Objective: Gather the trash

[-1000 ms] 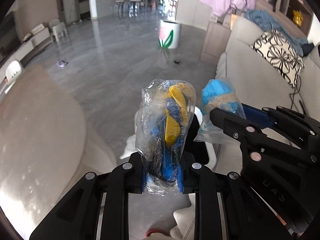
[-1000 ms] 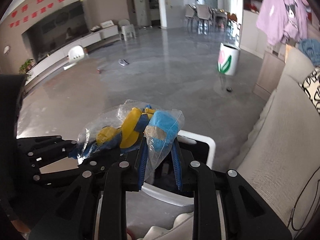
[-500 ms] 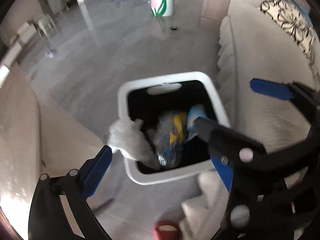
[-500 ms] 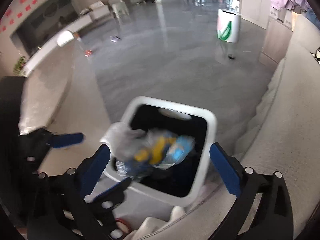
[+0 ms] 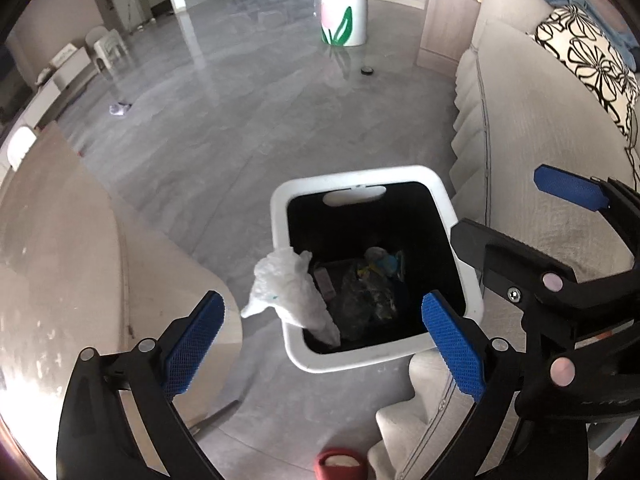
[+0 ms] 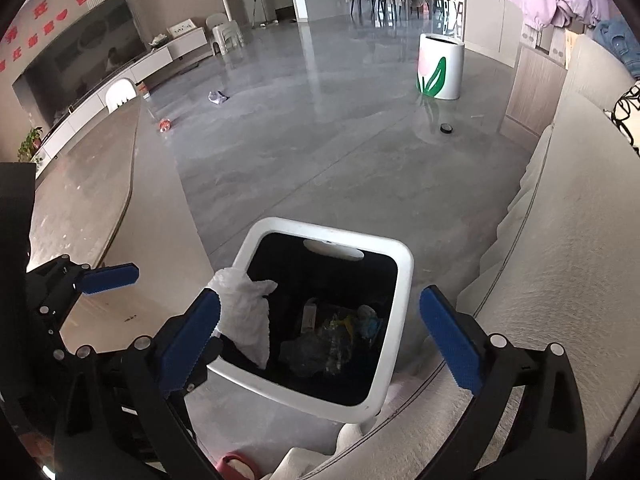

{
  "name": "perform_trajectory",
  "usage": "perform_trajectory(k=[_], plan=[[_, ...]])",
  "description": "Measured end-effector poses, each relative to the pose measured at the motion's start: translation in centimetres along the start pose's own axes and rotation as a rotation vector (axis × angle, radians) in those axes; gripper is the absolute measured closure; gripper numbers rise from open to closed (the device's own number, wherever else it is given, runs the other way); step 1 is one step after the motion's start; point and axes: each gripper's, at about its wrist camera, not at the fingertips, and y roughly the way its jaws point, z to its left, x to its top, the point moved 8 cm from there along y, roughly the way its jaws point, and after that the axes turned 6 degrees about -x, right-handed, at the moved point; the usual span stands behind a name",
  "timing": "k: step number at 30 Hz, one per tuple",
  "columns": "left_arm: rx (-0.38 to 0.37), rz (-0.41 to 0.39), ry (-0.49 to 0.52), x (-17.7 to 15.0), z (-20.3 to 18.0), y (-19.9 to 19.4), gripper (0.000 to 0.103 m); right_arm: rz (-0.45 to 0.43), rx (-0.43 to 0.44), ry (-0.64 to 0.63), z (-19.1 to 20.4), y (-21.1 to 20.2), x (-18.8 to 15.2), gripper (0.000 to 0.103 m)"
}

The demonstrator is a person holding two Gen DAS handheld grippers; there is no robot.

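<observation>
A white square bin (image 5: 352, 182) with a black inside stands on the grey floor below both grippers; it also shows in the right wrist view (image 6: 402, 280). Two clear plastic bags of blue and yellow trash (image 5: 370, 288) lie at its bottom, also seen in the right wrist view (image 6: 332, 340). A crumpled white bag (image 5: 286, 284) hangs over the bin's left rim (image 6: 244, 312). My left gripper (image 5: 320, 332) is open and empty above the bin. My right gripper (image 6: 320, 336) is open and empty above it too, and appears at the right of the left wrist view (image 5: 520, 216).
A beige sofa (image 5: 540, 128) runs along the right with a patterned cushion (image 5: 588, 56). A beige table (image 5: 52, 240) is at the left. A white flower-print bin (image 6: 440, 66), a small black disc (image 6: 446, 129) and scraps (image 6: 218, 97) lie on the far floor. A red slipper (image 5: 340, 464) lies below.
Both grippers opened and let go of their plastic bags, which dropped to the bottom of the bin. The views tilted down over the bin.
</observation>
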Motion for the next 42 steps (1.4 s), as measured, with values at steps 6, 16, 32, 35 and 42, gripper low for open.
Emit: perform_trajectory(k=[6, 16, 32, 35, 42], plan=[[0.03, -0.077, -0.011, 0.5, 0.5, -3.5, 0.005, -0.055, 0.001, 0.011, 0.5, -2.9, 0.8, 0.003], [0.18, -0.273, -0.06, -1.6, 3.9, -13.9, 0.005, -0.205, 0.061, -0.088, 6.2, -10.4, 2.4, 0.003], [0.414, -0.508, -0.422, -13.0, 16.7, -30.9, 0.005, -0.435, 0.322, -0.308, 26.0, -23.3, 2.3, 0.003], [0.463, -0.533, -0.489, -15.5, 19.1, -33.5, 0.005, -0.442, 0.377, -0.336, 29.5, -24.8, 1.8, 0.003], [0.744, -0.563, -0.63, -22.7, 24.0, -40.3, 0.005, -0.445, 0.534, -0.364, 37.9, -28.2, -0.3, 0.003]])
